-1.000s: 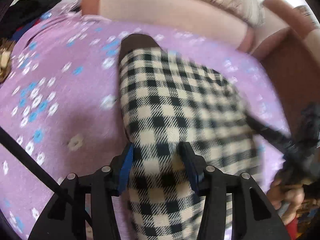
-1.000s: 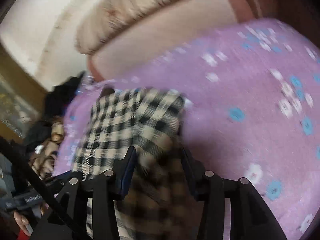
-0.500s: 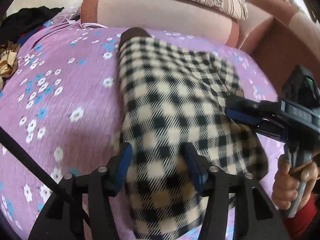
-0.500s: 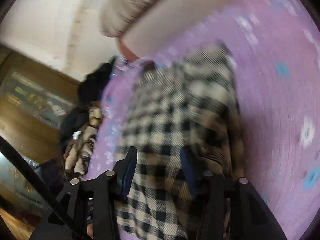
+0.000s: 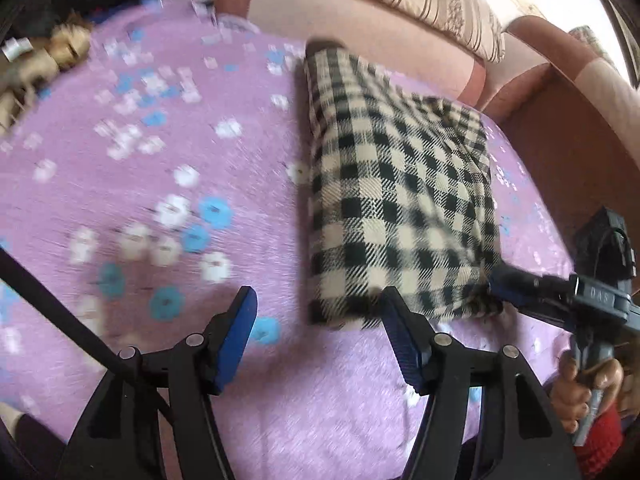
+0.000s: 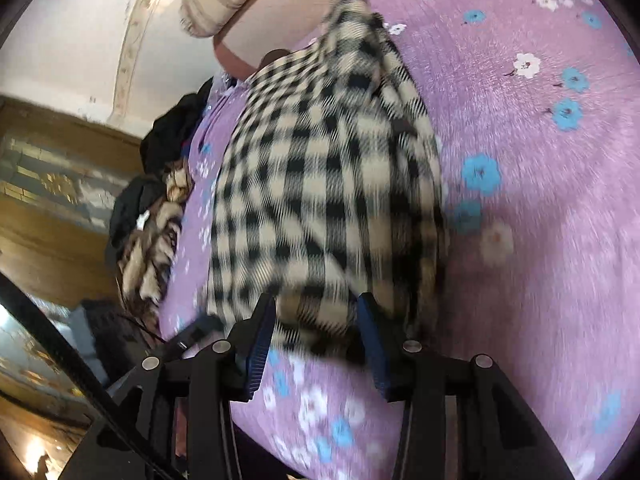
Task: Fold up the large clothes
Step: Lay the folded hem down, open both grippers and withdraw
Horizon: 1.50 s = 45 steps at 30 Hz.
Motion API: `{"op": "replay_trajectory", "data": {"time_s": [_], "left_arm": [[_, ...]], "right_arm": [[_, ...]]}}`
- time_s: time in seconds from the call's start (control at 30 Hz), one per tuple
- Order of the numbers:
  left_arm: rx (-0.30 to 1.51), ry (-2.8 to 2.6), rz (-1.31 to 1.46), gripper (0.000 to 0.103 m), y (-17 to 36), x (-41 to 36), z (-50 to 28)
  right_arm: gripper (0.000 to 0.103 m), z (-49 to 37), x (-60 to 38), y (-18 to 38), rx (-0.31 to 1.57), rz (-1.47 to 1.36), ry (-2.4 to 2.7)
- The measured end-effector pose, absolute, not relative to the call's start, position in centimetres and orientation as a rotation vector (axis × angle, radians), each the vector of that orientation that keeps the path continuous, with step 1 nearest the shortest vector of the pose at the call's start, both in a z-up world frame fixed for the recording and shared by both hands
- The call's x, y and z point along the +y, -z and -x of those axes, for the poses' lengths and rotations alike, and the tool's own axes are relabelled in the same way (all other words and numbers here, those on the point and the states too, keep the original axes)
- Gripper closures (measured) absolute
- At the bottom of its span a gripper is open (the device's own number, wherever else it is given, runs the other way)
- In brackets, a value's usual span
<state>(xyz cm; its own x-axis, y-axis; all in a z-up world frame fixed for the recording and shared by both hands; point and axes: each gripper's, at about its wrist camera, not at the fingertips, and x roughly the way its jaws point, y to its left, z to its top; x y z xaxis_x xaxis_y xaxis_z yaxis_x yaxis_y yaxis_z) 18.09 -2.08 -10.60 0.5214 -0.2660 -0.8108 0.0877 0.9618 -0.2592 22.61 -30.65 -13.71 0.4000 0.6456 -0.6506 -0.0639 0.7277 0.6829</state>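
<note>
The black-and-cream checked woven garment [image 5: 400,200] lies folded into a long narrow panel on the purple bed cover printed with white and blue flowers [image 5: 160,200], its far end reaching toward the pink upholstered sofa back [image 5: 360,12] and its near edge just in front of both tools. In the left wrist view the left tool [image 5: 320,320] hangs over the cover with its blue-padded fingers [image 5: 240,320] spread apart and nothing between them; the garment's near left corner sits just beyond the right finger. The right tool [image 6: 316,328], seen in its own view, has its fingers on either side of a bunched bit of the near hem, but motion blur hides whether the pads press the cloth, so I cannot tell if it is clamped or merely straddling it; from the left view the same tool [image 5: 520,288] touches the near right corner. The fold looks nearly laid but the right side is rumpled and thicker than the left. The risk, as I judge it, is that if the right tool draws away with cloth caught in it, the top layer will drag and skew the panel; a one-sided pull with the left corner free could also slide the whole garment across the smooth cover. A heap of dark and tan striped clothes [image 6: 152,216] lies at the far left edge of the bed.
</note>
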Motion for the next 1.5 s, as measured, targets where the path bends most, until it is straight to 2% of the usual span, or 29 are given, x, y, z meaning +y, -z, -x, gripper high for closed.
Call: {"op": "replay_trajectory", "data": {"time_s": [0.1, 0.13, 0.17, 0.2, 0.23, 0.27, 0.37, 0.5, 0.67, 0.8, 0.97, 1.1, 1.27, 1.43, 1.5], "left_arm": [[0.857, 0.120, 0.086, 0.039, 7.6, -1.8, -15.4], [0.800, 0.072, 0.047, 0.033, 6.5, -1.8, -14.4], [0.716, 0.005, 0.001, 0.021, 5.2, -1.8, -13.1], [0.614, -0.056, -0.035, 0.014, 3.9, -1.9, -11.6], [0.518, -0.097, -0.055, 0.003, 2.6, -1.9, -10.2], [0.455, -0.116, -0.064, 0.000, 1.7, -2.0, -9.2], [0.335, -0.129, -0.066, 0.000, -0.8, -2.0, -7.2], [0.368, -0.088, 0.010, 0.000, -1.5, -1.9, -7.1], [0.427, -0.100, 0.023, 0.000, -1.1, -2.2, -7.3], [0.393, -0.142, 0.006, 0.000, -1.5, -1.8, -6.6], [0.448, -0.134, 0.041, 0.000, -1.6, -1.1, -6.7], [0.469, -0.140, 0.038, 0.000, -1.2, -1.6, -5.7], [0.479, -0.147, 0.016, 0.000, -1.2, -2.3, -5.0], [0.513, -0.151, 0.008, 0.000, -0.7, -3.0, -5.0], [0.536, -0.173, 0.002, 0.000, -0.1, -3.2, -5.4]], "right_arm": [[0.055, -20.6, -29.3, 13.7, 1.065, -0.549, -0.472], [0.055, -20.1, -28.8, 13.3, 1.047, -0.520, -0.462], [0.055, -19.5, -28.1, 12.6, 1.014, -0.458, -0.441], [0.055, -19.1, -27.3, 11.8, 0.980, -0.400, -0.420], [0.055, -18.6, -26.7, 11.0, 0.938, -0.342, -0.402], [0.055, -18.0, -26.0, 10.1, 0.894, -0.290, -0.386], [0.055, -17.3, -24.2, 8.2, 0.801, -0.244, -0.382], [0.055, -19.2, -20.9, 7.4, 0.775, -0.259, -0.423], [0.054, -22.9, -17.9, 12.3, 0.982, -0.247, -0.470], [0.052, -21.4, -17.0, 11.8, 0.984, -0.205, -0.546], [0.051, -18.5, -19.4, 9.3, 0.849, -0.168, -0.421], [0.043, -17.2, -22.7, 7.7, 0.752, -0.194, -0.283], [0.043, -16.2, -24.4, 6.9, 0.704, -0.199, -0.180], [0.039, -14.5, -23.1, 6.8, 0.678, -0.069, -0.105], [0.034, -13.8, -22.5, 6.7, 0.654, 0.004, -0.060]]}}
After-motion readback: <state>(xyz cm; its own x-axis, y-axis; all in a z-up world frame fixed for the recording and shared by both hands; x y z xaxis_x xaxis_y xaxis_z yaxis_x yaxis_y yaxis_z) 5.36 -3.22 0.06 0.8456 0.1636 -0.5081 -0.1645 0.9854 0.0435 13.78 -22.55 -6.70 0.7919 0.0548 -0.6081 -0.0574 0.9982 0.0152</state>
